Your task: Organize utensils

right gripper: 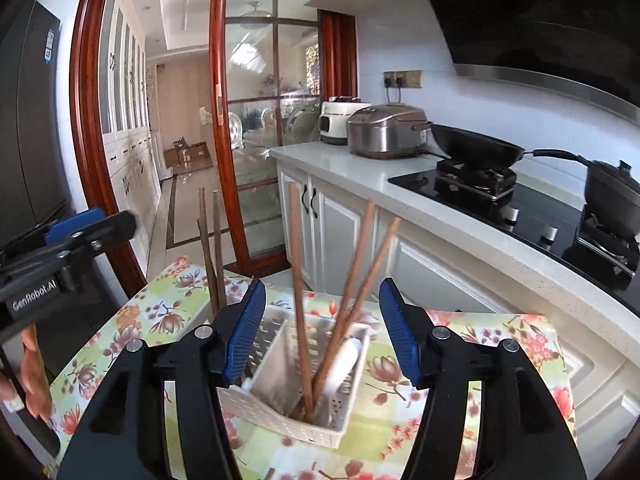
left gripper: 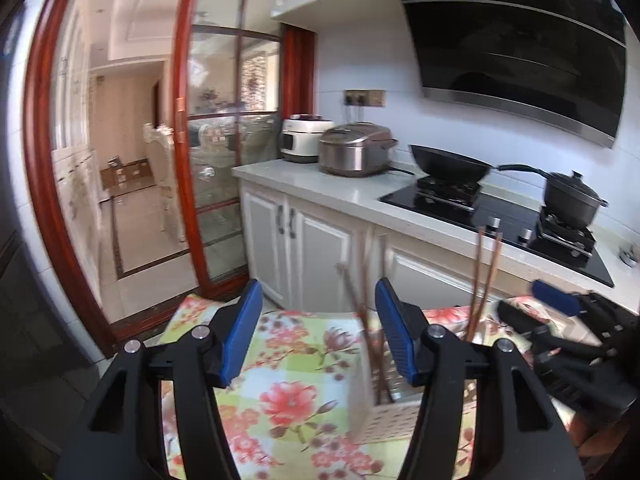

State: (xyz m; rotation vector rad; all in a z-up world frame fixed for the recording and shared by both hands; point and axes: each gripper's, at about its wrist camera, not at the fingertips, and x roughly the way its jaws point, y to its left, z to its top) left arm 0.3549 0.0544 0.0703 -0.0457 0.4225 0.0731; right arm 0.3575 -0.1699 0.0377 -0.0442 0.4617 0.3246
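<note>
A white perforated utensil caddy (right gripper: 296, 400) stands on a floral tablecloth (right gripper: 480, 360). Three wooden chopsticks (right gripper: 298, 280) lean upright in its near compartment beside a white spoon (right gripper: 344, 364). Two more chopsticks (right gripper: 212, 252) stand at its far left end. My right gripper (right gripper: 322, 332) is open just above the caddy, its blue pads clear of the chopsticks. My left gripper (left gripper: 318, 332) is also open over the cloth, with the caddy (left gripper: 384, 420) and a chopstick pair (left gripper: 362, 320) just in front of its right finger. Each gripper shows in the other's view, the left gripper (right gripper: 92, 220) and the right gripper (left gripper: 560, 300).
A white counter (right gripper: 360, 172) runs along the right with two rice cookers (right gripper: 384, 132), a wok (right gripper: 476, 148) and a lidded pot (right gripper: 612, 196) on a black hob. White cabinets sit below. A wood-framed glass door (right gripper: 256, 140) and a tiled hallway lie ahead. A hand (right gripper: 32, 372) shows at the left.
</note>
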